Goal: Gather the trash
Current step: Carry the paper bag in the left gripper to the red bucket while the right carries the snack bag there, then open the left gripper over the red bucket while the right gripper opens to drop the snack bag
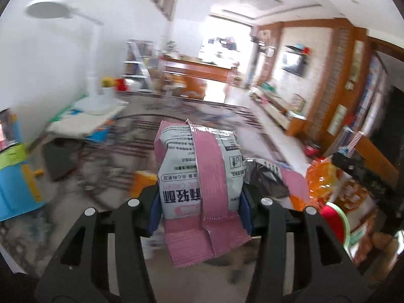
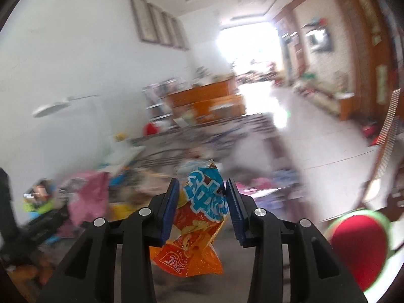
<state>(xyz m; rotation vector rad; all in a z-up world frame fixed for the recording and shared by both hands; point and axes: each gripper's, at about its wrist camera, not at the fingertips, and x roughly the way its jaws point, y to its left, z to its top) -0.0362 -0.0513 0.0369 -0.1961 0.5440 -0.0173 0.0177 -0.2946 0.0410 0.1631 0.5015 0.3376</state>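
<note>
- A pink and grey snack bag stood upright between the blue pads of the left gripper, and the jaws were clamped on its lower half; its pink crimped end hung down below the pads toward the camera.
- An orange and blue snack bag sat between the blue pads of the right gripper. The left pad pressed on it, the right pad lay at its edge, and the bag hung crumpled and unsupported below them, so the jaws were closed on it.
- In the left wrist view, the orange bag showed at the right edge, close beside the pink and grey one but not touching it.
- A round red cushion with a green rim lay low at the right in the right wrist view, near the orange bag.
- A crumpled black plastic bag lay just behind the pink and grey bag in the left wrist view.
- Beyond both bags spread a cluttered table with a dark striped cover, heavily blurred.
- A white desk lamp stood at the table's left side, next to the white wall.
- A wooden bench stood farther back, before the bright doorway.
</note>
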